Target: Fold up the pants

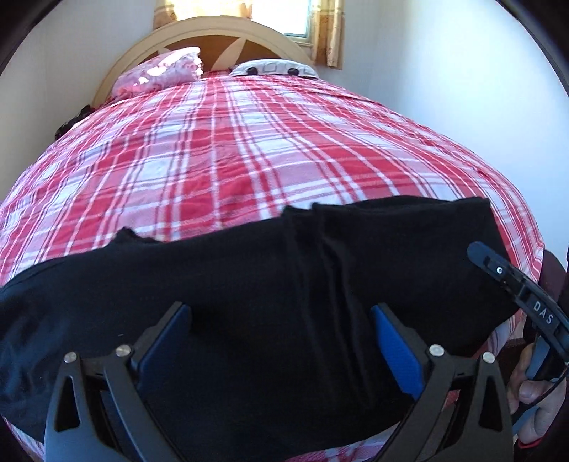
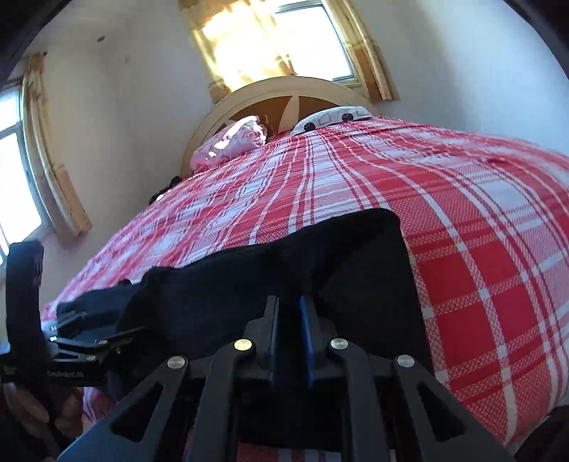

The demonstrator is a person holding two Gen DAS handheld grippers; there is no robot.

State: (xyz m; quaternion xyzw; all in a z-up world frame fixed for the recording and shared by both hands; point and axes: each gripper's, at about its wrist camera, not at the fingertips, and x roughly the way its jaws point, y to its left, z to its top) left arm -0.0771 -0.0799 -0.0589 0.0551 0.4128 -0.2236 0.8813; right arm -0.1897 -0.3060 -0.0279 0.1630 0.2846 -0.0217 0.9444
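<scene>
The black pants [image 1: 249,284] are lying across the near edge of the bed [image 1: 249,142]. The left gripper [image 1: 281,341] is hovering wide apart above them, while the right gripper [image 2: 290,320] is pinching their edge narrowly; a thin bite may be slipping, dragging layers unevenly.

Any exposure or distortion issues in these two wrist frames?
Left wrist: window behind the headboard blown out; the black pants read as near-featureless dark, folds barely visible; strong fisheye bulge on the plaid bedspread. Right wrist: both windows clipped, curtain glowing; bedspread weave sharp at right, softer toward the left; pants detail crushed around the right gripper.
</scene>
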